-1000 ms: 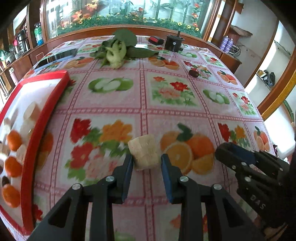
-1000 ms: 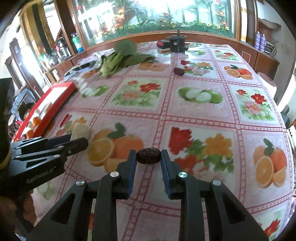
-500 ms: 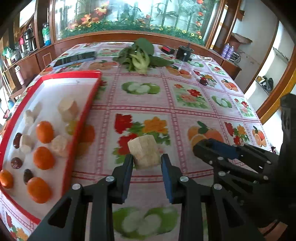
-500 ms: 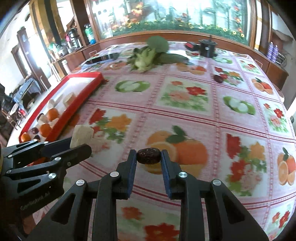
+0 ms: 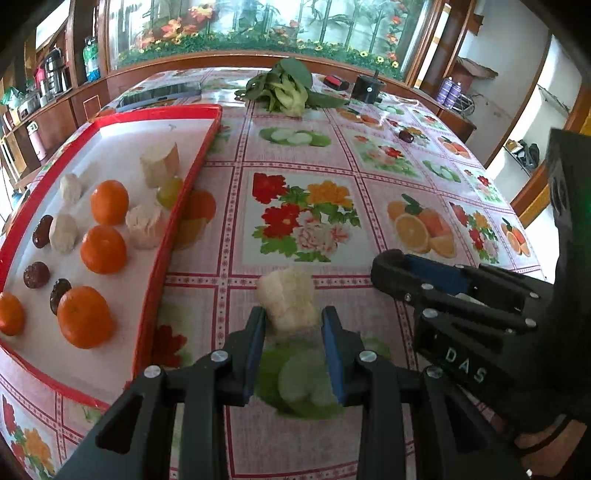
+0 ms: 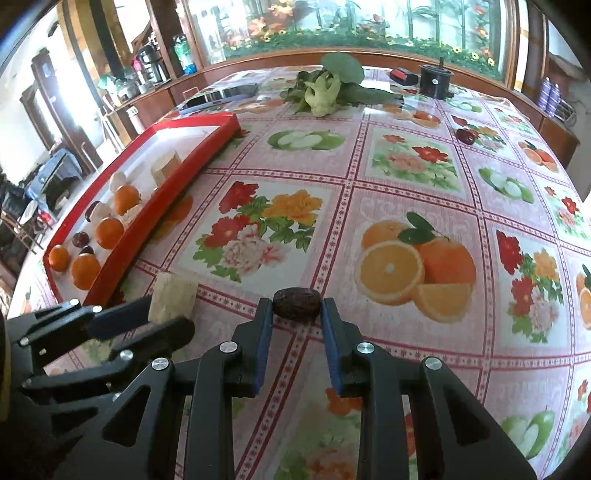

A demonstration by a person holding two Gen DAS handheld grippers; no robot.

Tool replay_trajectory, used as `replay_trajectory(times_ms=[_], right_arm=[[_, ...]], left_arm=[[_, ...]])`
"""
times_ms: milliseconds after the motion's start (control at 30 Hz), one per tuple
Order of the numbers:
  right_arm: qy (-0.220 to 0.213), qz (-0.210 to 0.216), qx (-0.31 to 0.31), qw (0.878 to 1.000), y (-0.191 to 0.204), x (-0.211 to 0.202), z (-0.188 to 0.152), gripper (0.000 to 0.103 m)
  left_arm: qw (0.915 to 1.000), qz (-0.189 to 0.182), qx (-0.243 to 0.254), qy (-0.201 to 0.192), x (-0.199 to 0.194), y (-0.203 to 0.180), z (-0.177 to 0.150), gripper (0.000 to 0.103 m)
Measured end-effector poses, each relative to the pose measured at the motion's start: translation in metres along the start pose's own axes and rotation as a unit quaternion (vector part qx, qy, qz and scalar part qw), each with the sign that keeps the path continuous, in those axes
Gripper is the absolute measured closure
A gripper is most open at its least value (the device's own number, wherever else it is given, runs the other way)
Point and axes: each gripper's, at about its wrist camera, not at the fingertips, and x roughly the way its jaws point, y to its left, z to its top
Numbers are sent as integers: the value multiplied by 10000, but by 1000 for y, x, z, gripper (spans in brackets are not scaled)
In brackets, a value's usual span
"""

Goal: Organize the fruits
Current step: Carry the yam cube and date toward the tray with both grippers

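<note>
On floral tablecloth (image 5: 303, 221), red tray (image 5: 177, 206), greens (image 5: 284, 88)

A pale, rough-cut cream fruit chunk (image 5: 290, 301) is sitting clamped above the cloth, right of the red-rimmed white tray (image 5: 177, 206). A dark wrinkled oval fruit, possibly a date (image 6: 296, 303), is hanging pinched likewise. Oranges (image 5: 103, 249), pale chunks and dark fruits are lying in the tray.

Bright room with a flower-painted glass panel (image 5: 258, 29).
Wooden shelves (image 5: 40, 107) stand left; daylight falls on white walls (image 5: 517, 66) at right.
</note>
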Motion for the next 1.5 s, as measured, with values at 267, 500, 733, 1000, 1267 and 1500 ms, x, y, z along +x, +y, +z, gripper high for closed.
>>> replay_trajectory(times_ms=[267, 500, 733, 1000, 1267, 1500], right_arm=[[1, -114, 23, 9999, 3, -4, -1, 77], [75, -202, 14, 9998, 6, -1, 1, 77], [41, -297, -183, 9994, 6, 7, 8, 63], [-212, -126, -480, 9985, 12, 0, 5, 78], [-380, 2, -574, 9976, 22, -22, 5, 78], [-437, -62, -626, 9971, 25, -28, 10, 78]], left_arm=[[9999, -38, 113, -106, -5, -3, -2, 69], [9998, -146, 55, -92, -9, 3, -2, 69], [9999, -127, 48, -40, -5, 4, -7, 69], [9998, -135, 52, -117, -4, 4, -8, 69], [9993, -322, -39, -201, -12, 1, -5, 70], [9983, -518, -75, -272, -23, 4, 0, 70]])
